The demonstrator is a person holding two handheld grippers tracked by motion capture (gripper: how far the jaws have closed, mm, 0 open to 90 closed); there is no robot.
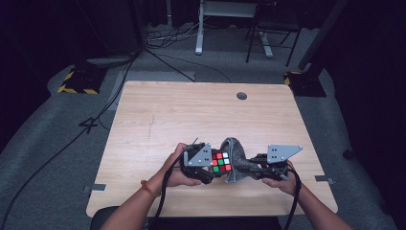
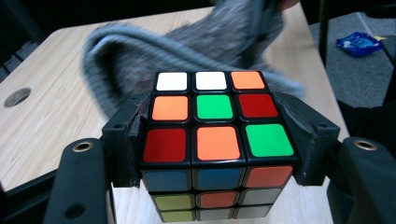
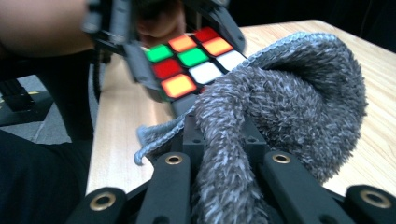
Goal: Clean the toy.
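the cube (image 1: 220,161) sits left of the cloth (image 1: 236,158), seemingly touching it, near the table's (image 1: 191,110) front edge.

Dim room, grey carpeted floor (image 1: 57,139), trailing cables (image 1: 72,139), pale wooden table (image 1: 182,110), white desk leg (image 1: 199,28).

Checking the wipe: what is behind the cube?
The grey cloth bunches right behind the puzzle cube, on the table. The cube hides the cloth's near part.

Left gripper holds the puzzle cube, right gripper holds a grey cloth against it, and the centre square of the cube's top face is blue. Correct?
Not quite: the centre square is green, not blue, as the left gripper view shows. Otherwise right: the left gripper is shut on the puzzle cube, and the right gripper holds the grey cloth against it.
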